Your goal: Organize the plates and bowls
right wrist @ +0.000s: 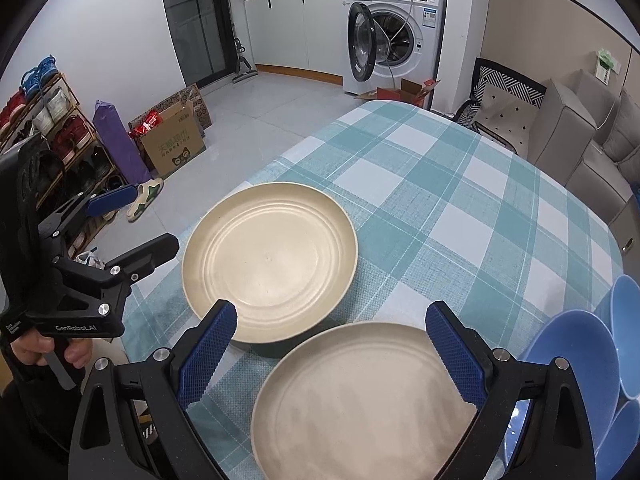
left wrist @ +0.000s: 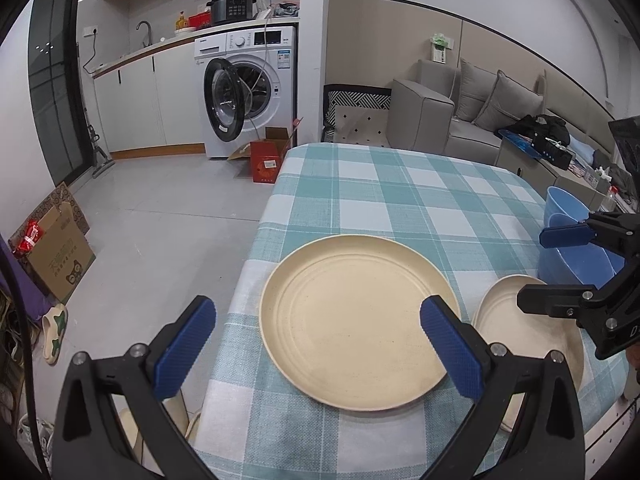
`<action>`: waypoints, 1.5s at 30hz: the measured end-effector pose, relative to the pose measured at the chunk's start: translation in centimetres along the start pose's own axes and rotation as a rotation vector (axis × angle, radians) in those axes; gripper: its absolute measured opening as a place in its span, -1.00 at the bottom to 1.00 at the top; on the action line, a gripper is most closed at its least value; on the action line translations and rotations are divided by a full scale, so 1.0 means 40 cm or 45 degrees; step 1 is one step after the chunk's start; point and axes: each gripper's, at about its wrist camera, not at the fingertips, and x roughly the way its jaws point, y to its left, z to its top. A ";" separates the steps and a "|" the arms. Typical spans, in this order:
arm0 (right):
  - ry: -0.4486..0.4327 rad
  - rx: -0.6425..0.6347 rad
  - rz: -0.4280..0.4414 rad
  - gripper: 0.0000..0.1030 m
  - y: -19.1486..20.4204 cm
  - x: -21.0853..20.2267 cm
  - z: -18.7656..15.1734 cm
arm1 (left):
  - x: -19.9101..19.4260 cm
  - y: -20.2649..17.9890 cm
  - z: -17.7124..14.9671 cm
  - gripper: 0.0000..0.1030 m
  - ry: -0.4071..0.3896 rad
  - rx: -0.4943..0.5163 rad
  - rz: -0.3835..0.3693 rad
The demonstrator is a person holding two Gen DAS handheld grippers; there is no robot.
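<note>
Two cream plates lie side by side on the checked tablecloth (left wrist: pixel 400 200). The left plate (left wrist: pixel 356 320) (right wrist: pixel 270 260) lies in front of my left gripper (left wrist: pixel 316 320), which hovers open over its near rim and holds nothing. The right plate (left wrist: pixel 532 344) (right wrist: pixel 360 400) lies under my right gripper (right wrist: pixel 332 328), also open and empty. Blue bowls (left wrist: pixel 568 248) (right wrist: pixel 580 364) stand at the table's right edge, beside the right plate. Each gripper shows in the other's view: the right gripper (left wrist: pixel 532 268) and the left gripper (right wrist: pixel 154 220).
The table's left edge drops to a tiled floor with a cardboard box (right wrist: pixel 172 144), a slipper (right wrist: pixel 146 196) and a shoe rack (right wrist: pixel 52 136). A washing machine (left wrist: pixel 248 88) with its door open stands beyond. A grey sofa (left wrist: pixel 472 112) lies at the far right.
</note>
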 end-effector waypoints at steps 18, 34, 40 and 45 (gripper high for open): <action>0.088 0.031 0.000 0.89 -0.011 0.125 0.039 | 0.072 0.069 -0.024 1.00 0.026 -0.089 0.075; 0.140 0.101 -0.012 0.89 -0.040 0.222 0.052 | 0.134 0.073 -0.050 1.00 0.093 -0.101 0.092; 0.168 0.103 -0.028 0.89 -0.043 0.260 0.055 | 0.159 0.072 -0.059 1.00 0.119 -0.104 0.099; 0.187 0.103 -0.031 0.89 -0.044 0.288 0.058 | 0.176 0.077 -0.065 0.99 0.141 -0.117 0.104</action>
